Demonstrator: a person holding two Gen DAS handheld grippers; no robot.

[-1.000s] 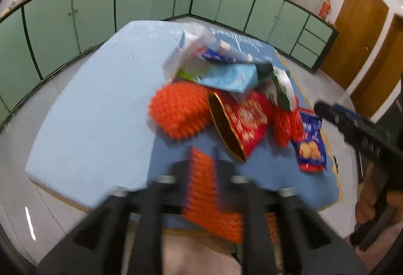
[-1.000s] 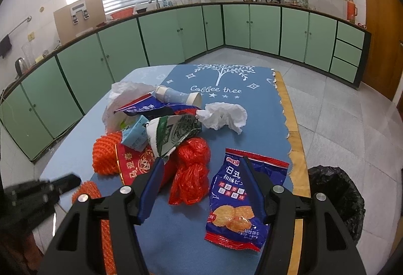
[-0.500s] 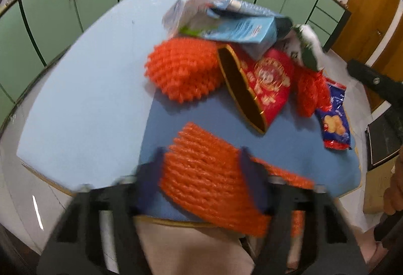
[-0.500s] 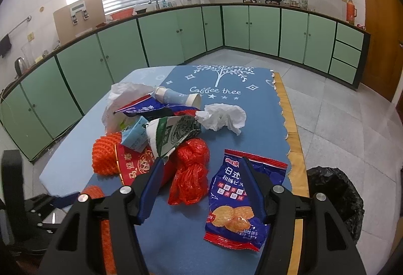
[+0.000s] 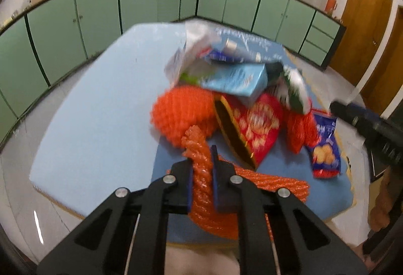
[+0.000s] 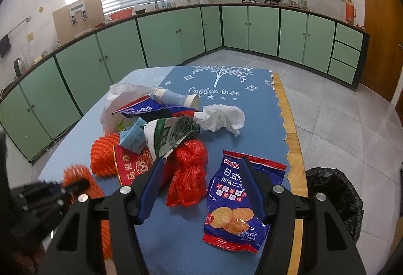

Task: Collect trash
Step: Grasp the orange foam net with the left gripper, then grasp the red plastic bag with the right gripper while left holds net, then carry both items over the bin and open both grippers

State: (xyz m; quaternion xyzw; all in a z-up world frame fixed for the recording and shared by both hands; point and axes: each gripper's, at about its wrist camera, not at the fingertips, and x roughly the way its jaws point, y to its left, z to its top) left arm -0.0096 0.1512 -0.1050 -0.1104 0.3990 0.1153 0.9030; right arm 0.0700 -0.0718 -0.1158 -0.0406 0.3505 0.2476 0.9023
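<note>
We see the orange foam net (image 5: 201, 174) at the near edge of the table (image 5: 100, 103), pinched in the left gripper (image 5: 202, 161), whose jaws have just been closing on it. The right gripper (image 6: 201, 174) points downward with jaws wide and empty, above a red plastic bag (image 6: 189, 174) and a blue cracker packet (image 6: 239, 202). The blue tablecloth (image 6: 226, 88) reads "Coffee tree". Green cabinets (image 6: 252, 28) line the kitchen; a black trash bag (image 6: 335, 197) sits on the tiled floor.

Ribbed orange foam netting (image 5: 201, 174) looks rough and springy; the blue cracker packet (image 6: 236, 202) is glossy plastic film, the white tissue (image 6: 221, 117) crumpled matt paper, the blue tablecloth (image 6: 226, 88) smooth matt cloth
</note>
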